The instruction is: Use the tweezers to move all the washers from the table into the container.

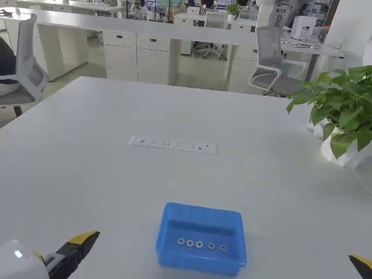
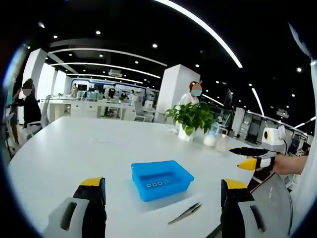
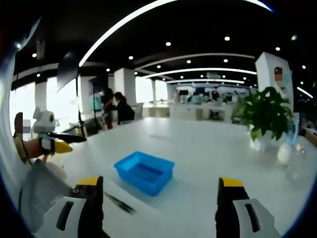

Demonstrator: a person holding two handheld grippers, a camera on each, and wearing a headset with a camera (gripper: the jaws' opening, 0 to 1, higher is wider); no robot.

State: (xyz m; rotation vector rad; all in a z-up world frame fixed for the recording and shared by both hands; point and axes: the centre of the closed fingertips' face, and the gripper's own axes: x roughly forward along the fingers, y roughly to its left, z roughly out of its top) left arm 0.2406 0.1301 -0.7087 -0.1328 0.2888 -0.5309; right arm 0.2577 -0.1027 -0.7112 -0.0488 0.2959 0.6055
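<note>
Presently: white table [image 1: 87, 174] carries a potted plant [image 1: 343, 104] at 2 o'clock of the blue container [image 1: 200, 237] and a power strip [image 1: 173, 145] at its 12, both well apart and obstructing nothing. Left gripper [image 2: 162, 184] and right gripper [image 3: 159, 182] flank the container, jaws wide apart, empty. Tweezers [image 2: 184, 213] lie flat, ungripped, at the container's 5 o'clock in the left gripper view. Five washers [image 1: 199, 244], all those in sight, sit in a row inside it, so the transfer looks complete.

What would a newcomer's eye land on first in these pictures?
The bright blue container on the white table, with a row of washers inside it. Then the tweezers lying on the table close to it, and the leafy potted plant at the table's right side.
</note>
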